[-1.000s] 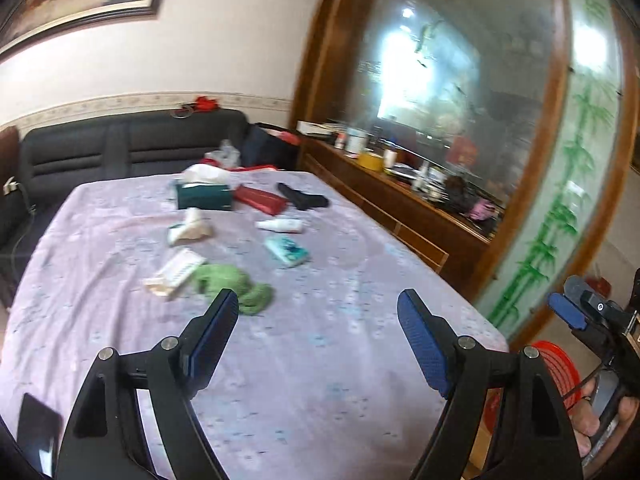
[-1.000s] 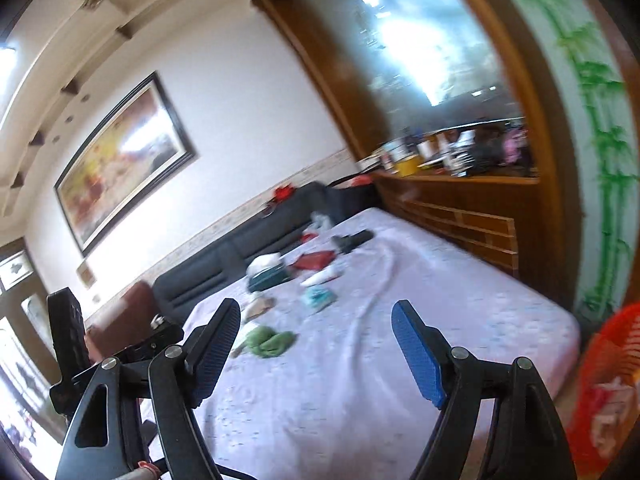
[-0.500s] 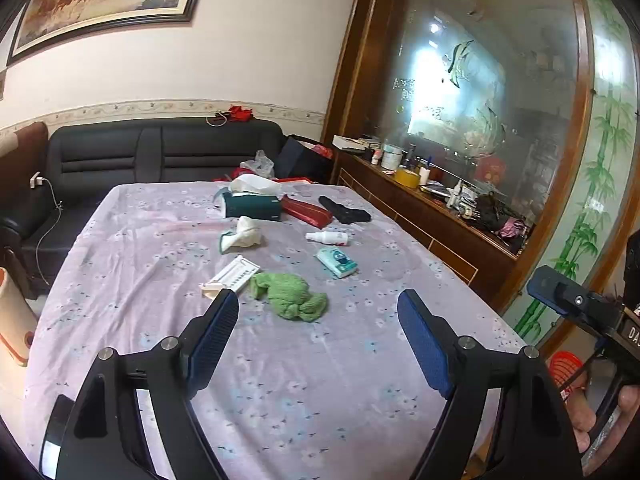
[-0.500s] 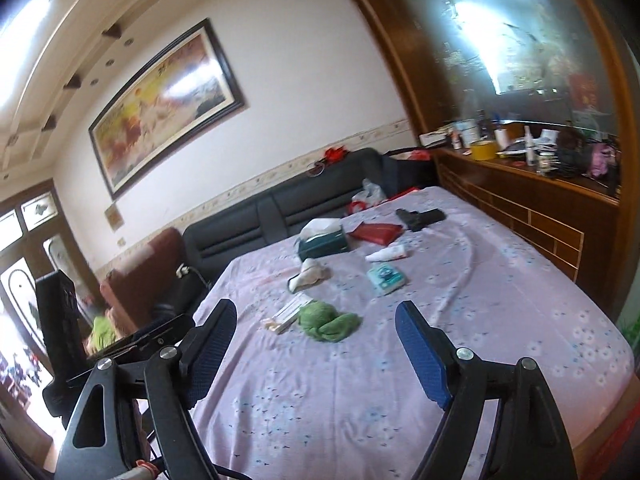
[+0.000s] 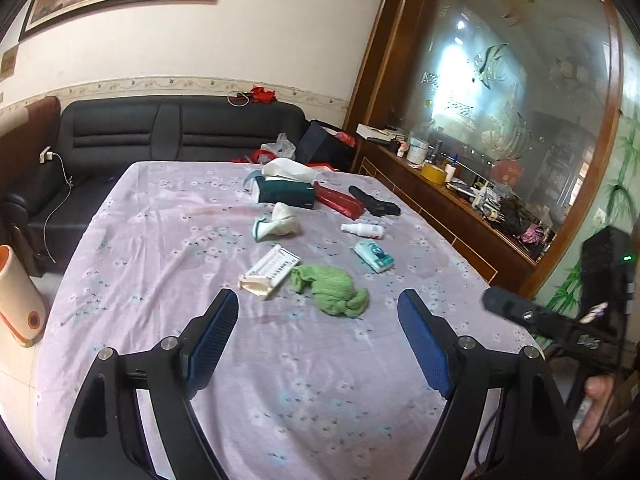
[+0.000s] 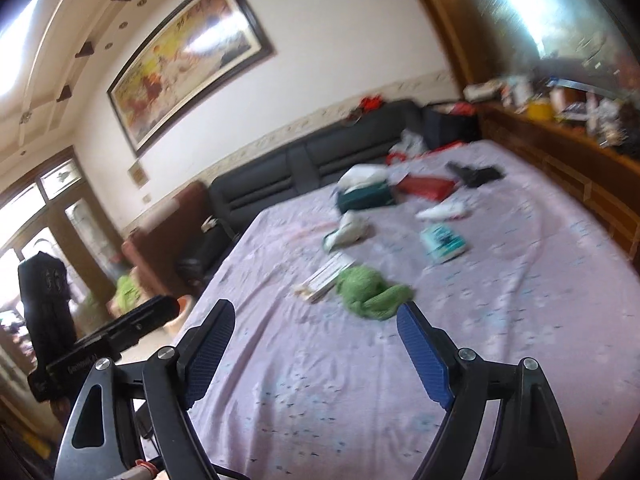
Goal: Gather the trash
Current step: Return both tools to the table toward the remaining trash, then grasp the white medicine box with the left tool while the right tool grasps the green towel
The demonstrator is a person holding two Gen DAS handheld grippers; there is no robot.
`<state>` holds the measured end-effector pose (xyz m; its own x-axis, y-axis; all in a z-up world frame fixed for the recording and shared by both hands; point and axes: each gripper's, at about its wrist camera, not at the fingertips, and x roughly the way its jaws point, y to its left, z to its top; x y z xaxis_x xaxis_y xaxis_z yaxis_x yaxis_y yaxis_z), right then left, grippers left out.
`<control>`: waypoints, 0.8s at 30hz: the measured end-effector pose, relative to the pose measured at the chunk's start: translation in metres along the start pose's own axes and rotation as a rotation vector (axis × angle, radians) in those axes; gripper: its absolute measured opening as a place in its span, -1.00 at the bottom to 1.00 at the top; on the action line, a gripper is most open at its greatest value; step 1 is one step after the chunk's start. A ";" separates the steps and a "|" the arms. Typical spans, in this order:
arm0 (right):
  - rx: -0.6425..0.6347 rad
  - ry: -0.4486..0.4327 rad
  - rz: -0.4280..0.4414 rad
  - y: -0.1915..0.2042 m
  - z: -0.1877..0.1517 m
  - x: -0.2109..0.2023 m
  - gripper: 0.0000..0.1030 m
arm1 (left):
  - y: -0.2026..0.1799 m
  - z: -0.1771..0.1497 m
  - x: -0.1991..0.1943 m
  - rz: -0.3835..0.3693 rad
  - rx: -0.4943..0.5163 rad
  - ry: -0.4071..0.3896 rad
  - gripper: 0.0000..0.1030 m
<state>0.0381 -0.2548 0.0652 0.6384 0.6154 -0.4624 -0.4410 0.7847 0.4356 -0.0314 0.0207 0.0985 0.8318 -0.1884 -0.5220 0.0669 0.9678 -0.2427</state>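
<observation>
Both grippers hover over the near edge of a tabletop [image 5: 168,216] covered in a lilac floral cloth. The left gripper [image 5: 318,334] has its blue-padded fingers spread wide with nothing between them; the right gripper [image 6: 316,338] has just been opening its fingers and they too stand apart and empty. The trash lies at the centre of the left wrist frame: a crumpled green cloth [image 5: 334,288], and touching its left side a flattened white carton [image 5: 270,270] with a barcode whose printing is too small to read. Further up lie a teal wipes packet [image 5: 374,256], a white crumpled wrapper [image 5: 278,224], a small white bottle [image 5: 364,231], a dark green tissue box [image 5: 285,194] and a red pouch [image 5: 339,202]. No writing on them is legible.
</observation>
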 end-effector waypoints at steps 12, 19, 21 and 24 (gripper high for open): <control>0.179 0.206 -0.006 -0.053 0.020 0.142 0.68 | 0.045 0.021 0.075 0.036 -0.040 0.157 0.57; 0.215 0.195 -0.060 -0.076 0.014 0.203 0.69 | 0.048 0.025 0.119 0.076 -0.010 0.218 0.57; 0.227 0.177 -0.046 -0.080 0.005 0.213 0.69 | 0.050 0.028 0.133 0.088 0.003 0.241 0.56; 0.212 0.211 -0.030 -0.080 -0.004 0.226 0.47 | 0.051 0.033 0.156 0.099 0.021 0.278 0.56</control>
<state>0.2151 -0.1784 -0.0769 0.4941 0.6117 -0.6178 -0.2682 0.7832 0.5609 0.1200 0.0464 0.0314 0.6520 -0.1287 -0.7473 0.0065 0.9864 -0.1641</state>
